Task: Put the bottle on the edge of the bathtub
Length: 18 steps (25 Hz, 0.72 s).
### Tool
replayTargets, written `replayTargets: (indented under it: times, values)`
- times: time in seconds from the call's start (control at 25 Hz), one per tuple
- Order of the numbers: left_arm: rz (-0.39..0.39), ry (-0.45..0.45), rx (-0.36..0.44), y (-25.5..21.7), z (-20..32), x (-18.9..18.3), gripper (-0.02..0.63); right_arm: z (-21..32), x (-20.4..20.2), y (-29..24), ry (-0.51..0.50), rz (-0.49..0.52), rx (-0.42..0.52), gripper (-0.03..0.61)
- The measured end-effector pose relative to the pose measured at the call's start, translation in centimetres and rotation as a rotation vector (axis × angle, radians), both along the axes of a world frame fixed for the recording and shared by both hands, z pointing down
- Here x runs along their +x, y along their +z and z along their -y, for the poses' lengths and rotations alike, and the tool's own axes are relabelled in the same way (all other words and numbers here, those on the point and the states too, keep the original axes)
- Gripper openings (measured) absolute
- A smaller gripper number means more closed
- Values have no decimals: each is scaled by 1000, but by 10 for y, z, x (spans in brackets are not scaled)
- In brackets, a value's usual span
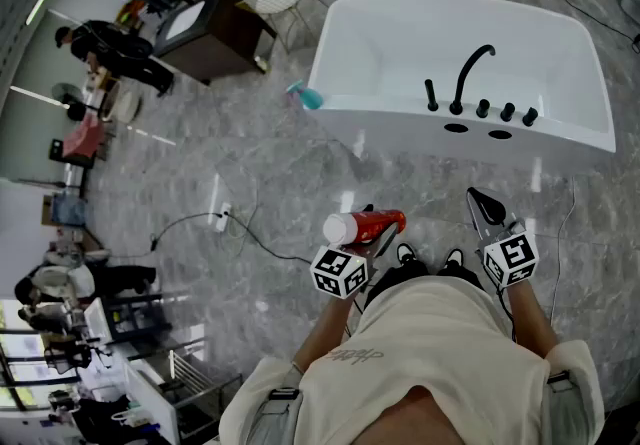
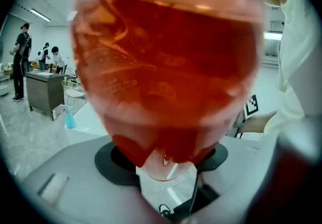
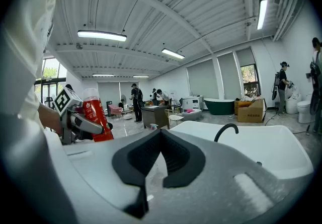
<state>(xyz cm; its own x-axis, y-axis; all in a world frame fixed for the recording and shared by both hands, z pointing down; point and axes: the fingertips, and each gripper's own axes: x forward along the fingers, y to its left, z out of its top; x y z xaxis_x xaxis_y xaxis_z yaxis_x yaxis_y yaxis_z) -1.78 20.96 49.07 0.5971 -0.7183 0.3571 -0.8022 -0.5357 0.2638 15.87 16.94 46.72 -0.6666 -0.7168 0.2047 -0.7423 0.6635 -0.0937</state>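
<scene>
A red bottle with a white cap lies sideways in my left gripper, which is shut on its body and held in front of the person. In the left gripper view the bottle fills nearly the whole picture. The white bathtub stands ahead on the floor, a black faucet on its near rim. My right gripper is shut with nothing in it and points toward the tub. The right gripper view shows the bottle at left and the bathtub ahead.
A blue spray bottle stands on the marble floor by the tub's left corner. A power strip with a cable lies on the floor to the left. A dark cabinet and several people are further off at the left.
</scene>
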Motion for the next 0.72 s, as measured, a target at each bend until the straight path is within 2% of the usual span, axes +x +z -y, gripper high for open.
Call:
replayTargets:
  times: [0.48,0.72]
  values:
    - [2,37,17,10,25,-26,298,24,-22,-12,43,-21,43,2]
    - [-36,59,15,17,37,-41,299,31,-38,-8,81,-45,27,2]
